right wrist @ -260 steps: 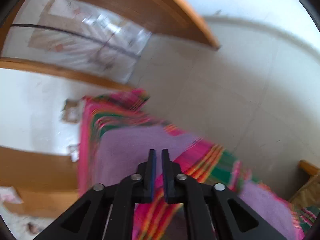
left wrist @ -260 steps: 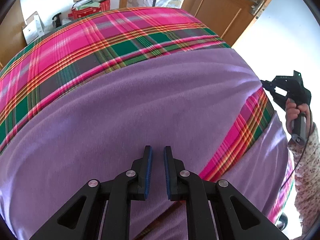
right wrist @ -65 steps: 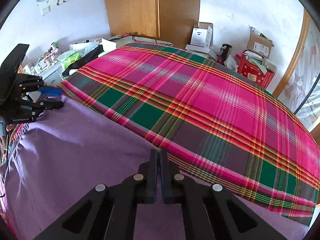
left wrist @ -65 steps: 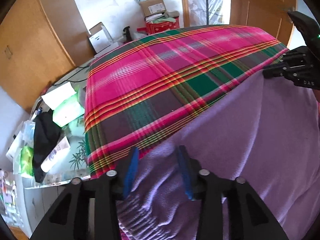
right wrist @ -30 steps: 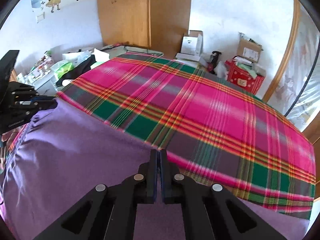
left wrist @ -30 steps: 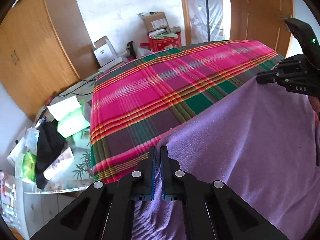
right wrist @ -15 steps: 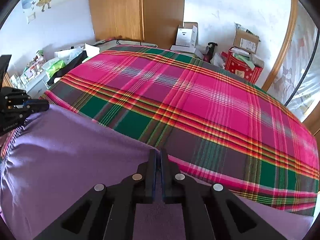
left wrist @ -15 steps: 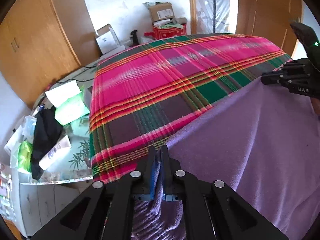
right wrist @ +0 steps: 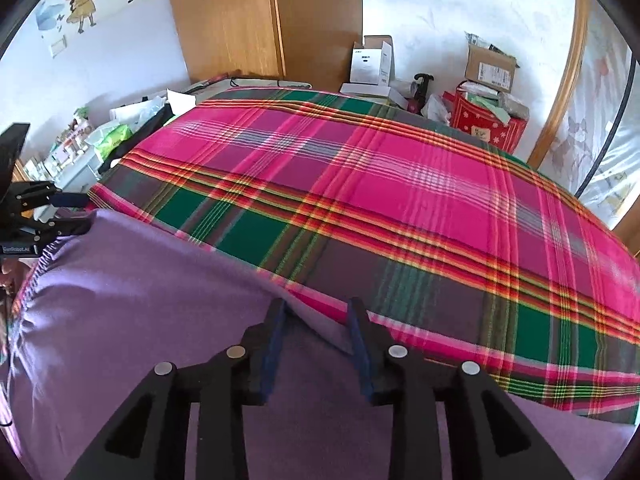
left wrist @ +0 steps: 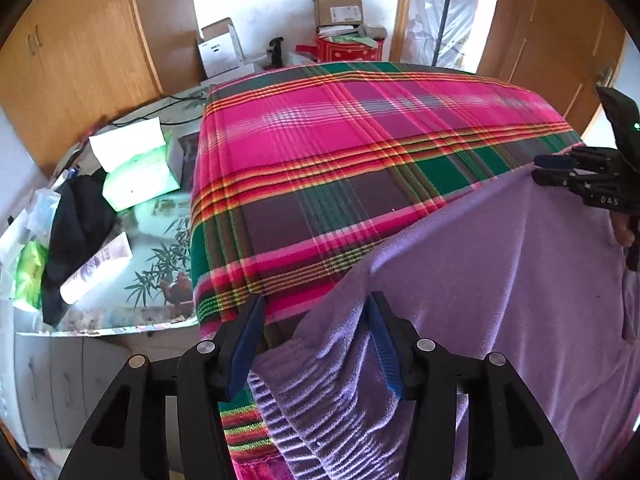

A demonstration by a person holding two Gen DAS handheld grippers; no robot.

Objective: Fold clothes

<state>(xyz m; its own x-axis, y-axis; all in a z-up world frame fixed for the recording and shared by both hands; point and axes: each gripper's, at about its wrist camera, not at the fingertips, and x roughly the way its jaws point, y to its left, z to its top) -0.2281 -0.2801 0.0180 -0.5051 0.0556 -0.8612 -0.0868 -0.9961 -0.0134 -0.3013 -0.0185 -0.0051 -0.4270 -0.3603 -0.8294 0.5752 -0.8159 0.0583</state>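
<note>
From the left wrist camera, the left gripper (left wrist: 316, 332) points down at the near left corner of a bed covered with a pink, green and red plaid bedspread (left wrist: 340, 152). Its jaws are opening and stand wide apart; the ribbed, elasticated edge of a purple garment (left wrist: 500, 280) lies loose between them, brushing the right finger, with no pad pressing on it. The garment spreads across the near part of the bed, its far edge running diagonally from this gripper up to the right gripper (left wrist: 554, 170) at the right border. That gripper's two fingers sit at the garment's other corner, a little apart. A hand (left wrist: 624, 228) shows just behind it. To the left of the bed stands a low worktop (left wrist: 160, 248) with a bamboo-print surface, carrying a green tissue pack (left wrist: 138, 180), a black cloth (left wrist: 76, 232) and a white tube (left wrist: 96, 268). Cardboard boxes (left wrist: 338, 10) and a red box (left wrist: 348, 48) stand by the far wall.

From the right wrist camera, the right gripper (right wrist: 318, 334) also tilts down, its jaws opening. The garment's (right wrist: 140, 300) folded corner lies between the fingers, not pinched. The purple cloth fills the lower left, resting on the bedspread (right wrist: 400, 200). The left gripper (right wrist: 60, 214) appears at the left border, at the garment's far corner, fingers parted. A wooden wardrobe (right wrist: 260, 20) stands behind the bed.
</note>
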